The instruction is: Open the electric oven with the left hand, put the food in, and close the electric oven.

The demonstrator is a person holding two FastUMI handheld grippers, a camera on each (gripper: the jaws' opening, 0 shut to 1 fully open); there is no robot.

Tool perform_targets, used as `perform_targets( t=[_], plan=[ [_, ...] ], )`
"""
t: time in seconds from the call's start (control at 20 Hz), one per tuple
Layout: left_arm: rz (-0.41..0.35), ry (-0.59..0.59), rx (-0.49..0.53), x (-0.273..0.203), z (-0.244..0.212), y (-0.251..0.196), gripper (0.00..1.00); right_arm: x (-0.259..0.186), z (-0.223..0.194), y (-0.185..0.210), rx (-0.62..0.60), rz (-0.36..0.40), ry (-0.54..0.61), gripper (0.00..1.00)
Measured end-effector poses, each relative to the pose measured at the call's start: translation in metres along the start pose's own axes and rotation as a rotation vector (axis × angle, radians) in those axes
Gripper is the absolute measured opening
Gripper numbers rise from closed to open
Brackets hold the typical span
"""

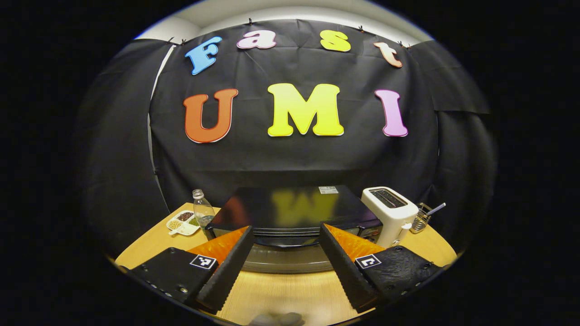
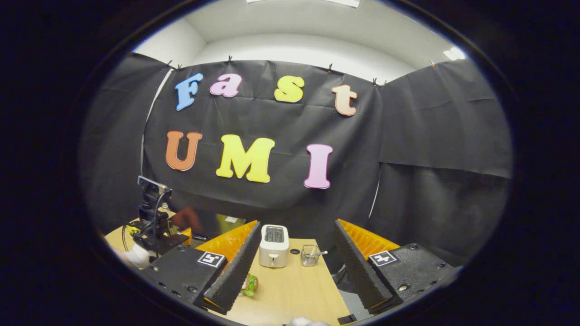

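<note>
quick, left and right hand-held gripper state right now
left hand-held gripper: open, holding nothing, facing the electric oven.
right hand-held gripper: open, holding nothing, above the table.

My left gripper (image 1: 286,262) has two wedge-shaped fingers with saw-toothed inner faces, each on a black textured block bearing a small square black-and-white marker and screws along the edge. My right gripper (image 2: 294,267) is built the same: ridged fingers, black blocks, square markers, round screw heads.
</note>
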State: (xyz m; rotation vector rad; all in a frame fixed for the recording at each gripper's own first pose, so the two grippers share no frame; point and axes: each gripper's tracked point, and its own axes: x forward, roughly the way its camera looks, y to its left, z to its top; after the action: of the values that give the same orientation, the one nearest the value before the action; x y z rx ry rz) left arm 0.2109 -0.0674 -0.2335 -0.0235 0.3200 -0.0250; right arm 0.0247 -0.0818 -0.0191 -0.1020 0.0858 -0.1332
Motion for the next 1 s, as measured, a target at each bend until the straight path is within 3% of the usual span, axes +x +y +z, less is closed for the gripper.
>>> perform_targets(
  t=[0.05, 0.1, 0.15, 0.2, 0.25, 0.3, 0.35, 1.0],
  plan=[
    [0.001, 0.004, 0.005, 0.01, -0.003, 0.0, 0.95, 0.001, -0.003, -0.001, 0.001, -0.005, 0.01, 1.0],
    [0.006, 0.017, 0.006, 0.02, -0.007, -0.001, 0.95, 0.003, -0.006, -0.002, 0.001, -0.01, 0.019, 1.0],
    [0.009, 0.03, 0.006, 0.028, -0.013, 0.001, 0.95, 0.005, -0.01, -0.002, 0.002, -0.011, 0.028, 0.91],
    [0.014, 0.034, 0.008, 0.037, -0.016, 0.002, 0.95, 0.007, -0.011, -0.002, 0.001, -0.013, 0.036, 1.0],
    [0.018, 0.052, 0.011, 0.042, -0.022, 0.004, 0.95, 0.008, -0.014, -0.001, -0.002, -0.013, 0.041, 0.91],
    [0.016, 0.081, 0.011, 0.047, -0.031, 0.003, 0.95, 0.01, -0.016, -0.001, -0.006, -0.012, 0.045, 0.92],
    [0.007, 0.072, 0.006, 0.046, -0.03, 0.001, 0.97, 0.011, -0.017, -0.001, -0.008, -0.012, 0.049, 1.0],
    [0.003, 0.105, 0.018, 0.017, -0.045, 0.002, 0.99, 0.014, -0.035, 0.007, 0.024, 0.013, 0.085, 1.0]
  ],
)
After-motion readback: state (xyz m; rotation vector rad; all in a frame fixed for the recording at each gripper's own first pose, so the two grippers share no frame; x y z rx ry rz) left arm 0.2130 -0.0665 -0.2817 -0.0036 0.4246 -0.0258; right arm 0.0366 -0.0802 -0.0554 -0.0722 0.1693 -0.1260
